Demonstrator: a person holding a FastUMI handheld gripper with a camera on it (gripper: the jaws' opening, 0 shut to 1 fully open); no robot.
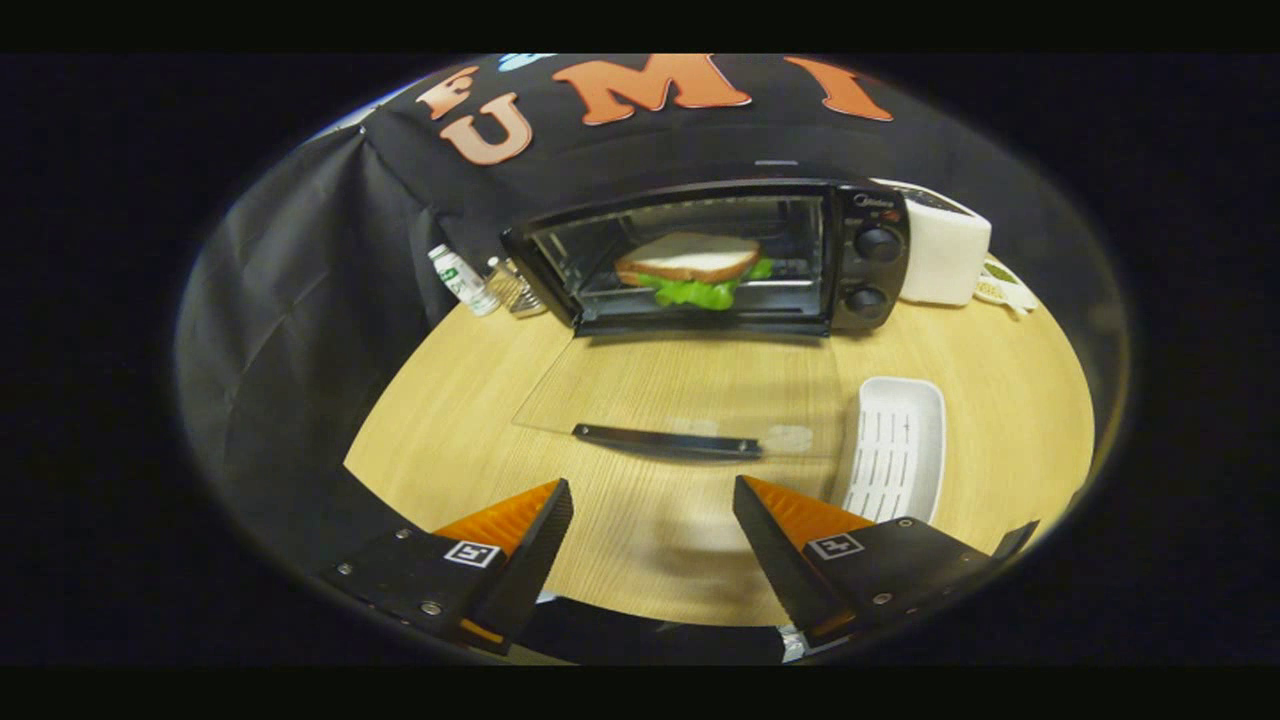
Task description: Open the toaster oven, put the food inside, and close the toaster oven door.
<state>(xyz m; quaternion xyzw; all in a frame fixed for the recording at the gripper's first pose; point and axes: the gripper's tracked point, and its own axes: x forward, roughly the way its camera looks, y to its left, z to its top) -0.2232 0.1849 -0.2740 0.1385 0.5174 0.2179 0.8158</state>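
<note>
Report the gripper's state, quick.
Gripper: open, holding nothing; its fingers are spread above the table, short of the oven door handle.

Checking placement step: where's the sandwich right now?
In the gripper view the sandwich sits inside the open toaster oven, beyond the folded-down glass door and the open gripper.

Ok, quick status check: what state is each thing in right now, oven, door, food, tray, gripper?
Toaster oven: open.
Glass door: folded down flat over the table, its handle just ahead of the fingers.
Sandwich: inside the oven, on the rack.
White tray: empty, on the table beside the door.
Gripper: open, holding nothing.
</note>
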